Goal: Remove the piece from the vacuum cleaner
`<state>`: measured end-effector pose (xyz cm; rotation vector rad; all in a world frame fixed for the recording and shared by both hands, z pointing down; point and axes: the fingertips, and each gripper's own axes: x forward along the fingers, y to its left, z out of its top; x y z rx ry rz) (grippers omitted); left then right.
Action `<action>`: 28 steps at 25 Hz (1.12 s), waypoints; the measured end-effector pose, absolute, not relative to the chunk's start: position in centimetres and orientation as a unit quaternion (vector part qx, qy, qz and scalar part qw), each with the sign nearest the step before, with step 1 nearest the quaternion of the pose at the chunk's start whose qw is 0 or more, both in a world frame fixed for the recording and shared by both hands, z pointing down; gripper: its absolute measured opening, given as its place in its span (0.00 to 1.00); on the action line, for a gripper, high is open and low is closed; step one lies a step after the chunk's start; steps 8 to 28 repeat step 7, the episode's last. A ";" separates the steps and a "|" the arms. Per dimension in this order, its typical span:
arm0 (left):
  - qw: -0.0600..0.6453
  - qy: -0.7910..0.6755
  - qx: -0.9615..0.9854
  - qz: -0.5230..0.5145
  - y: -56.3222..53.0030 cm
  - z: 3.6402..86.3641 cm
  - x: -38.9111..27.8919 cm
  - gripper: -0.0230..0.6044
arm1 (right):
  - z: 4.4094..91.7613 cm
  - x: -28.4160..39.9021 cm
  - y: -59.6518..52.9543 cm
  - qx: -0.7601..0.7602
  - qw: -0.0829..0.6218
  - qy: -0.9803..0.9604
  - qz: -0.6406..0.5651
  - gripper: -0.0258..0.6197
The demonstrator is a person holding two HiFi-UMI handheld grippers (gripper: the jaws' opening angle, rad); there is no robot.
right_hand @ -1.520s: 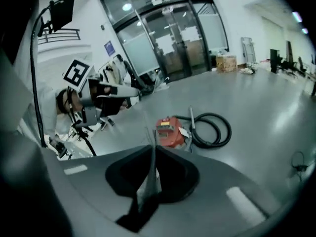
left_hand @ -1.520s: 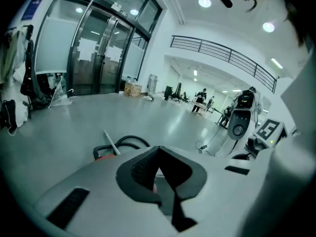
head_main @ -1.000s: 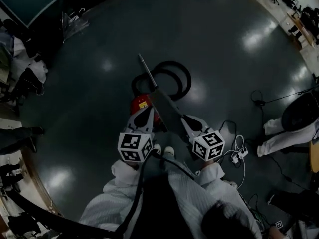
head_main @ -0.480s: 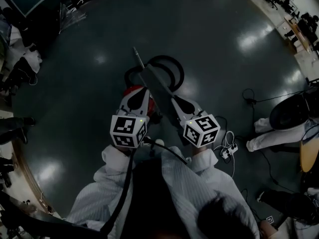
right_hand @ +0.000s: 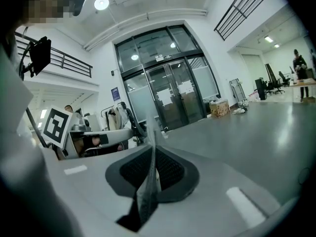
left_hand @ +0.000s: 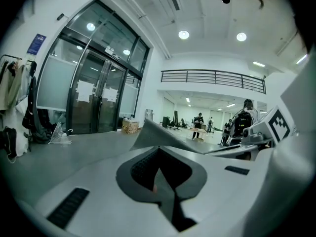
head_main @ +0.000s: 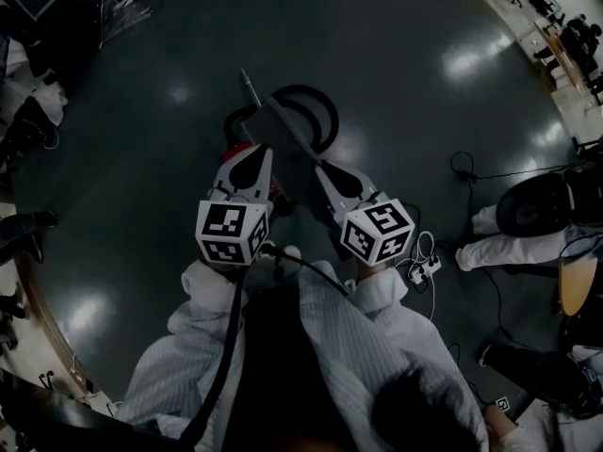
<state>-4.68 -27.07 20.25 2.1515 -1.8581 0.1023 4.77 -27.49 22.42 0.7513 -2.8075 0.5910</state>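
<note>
Right now the piece is caught between your two claws: a thin, flat, dark grey panel that looks stiff rather than floppy. Its long axis runs away from you, starting in the gap between the claws and reaching forward and a little to the left, towards the black hose.

Your right claw is clenched on its right-hand edge. In the right gripper view the panel shows edge-on, a narrow blade rising straight out of the closed right claw. Your left claw is clenched on the opposite edge. In the left gripper view the panel fans out ahead and to the right of the left claw, with a thin strip of it running down between the pads.

Just beyond and beneath the left claw's tip sits the red body of the vacuum cleaner, so that claw is the nearer one to the machine. The hose coils ahead of the right claw, and a metal tube pokes out past the panel's far end. I cannot tell whether that far end is free of the machine. Any pull should probably follow the long axis back towards you, with both claws level.
</note>
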 end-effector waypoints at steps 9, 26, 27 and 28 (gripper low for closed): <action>0.141 -0.647 0.749 0.037 -26.2 20.3 -3.5 0.04 | 22.3 5.9 -26.7 0.256 0.085 -0.944 0.188 0.08; 0.141 -0.647 0.749 0.037 -26.2 20.3 -3.5 0.04 | 22.3 5.9 -26.7 0.256 0.085 -0.944 0.188 0.08; 0.141 -0.647 0.749 0.037 -26.2 20.3 -3.5 0.04 | 22.3 5.9 -26.7 0.256 0.085 -0.944 0.188 0.08; 0.141 -0.647 0.749 0.037 -26.2 20.3 -3.5 0.04 | 22.3 5.9 -26.7 0.256 0.085 -0.944 0.188 0.08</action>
